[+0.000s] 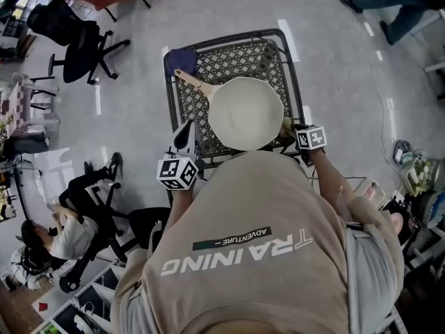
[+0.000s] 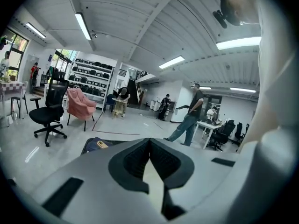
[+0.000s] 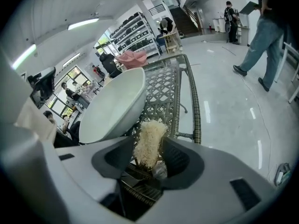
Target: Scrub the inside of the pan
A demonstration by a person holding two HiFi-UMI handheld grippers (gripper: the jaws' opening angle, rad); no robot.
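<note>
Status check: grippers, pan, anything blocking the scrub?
Left hand-held gripper shut, near the pan. Right hand-held gripper open, scrubber loose between its jaws. Pan upright on the lattice table, nothing over it.

Glossy grey floor (image 1: pixel 334 82), black office chair (image 1: pixel 76 40), pink armchair (image 2: pixel 79 104), ceiling strip lights (image 2: pixel 83 26)

pan (image 1: pixel 245 113): cream, tilted, rim sat inside your left claw (image 2: pixel 149 148) | scrubber (image 3: pixel 149 141): pale, fibrous, stood between parted jaws of your right claw (image 3: pixel 148 149)
</note>
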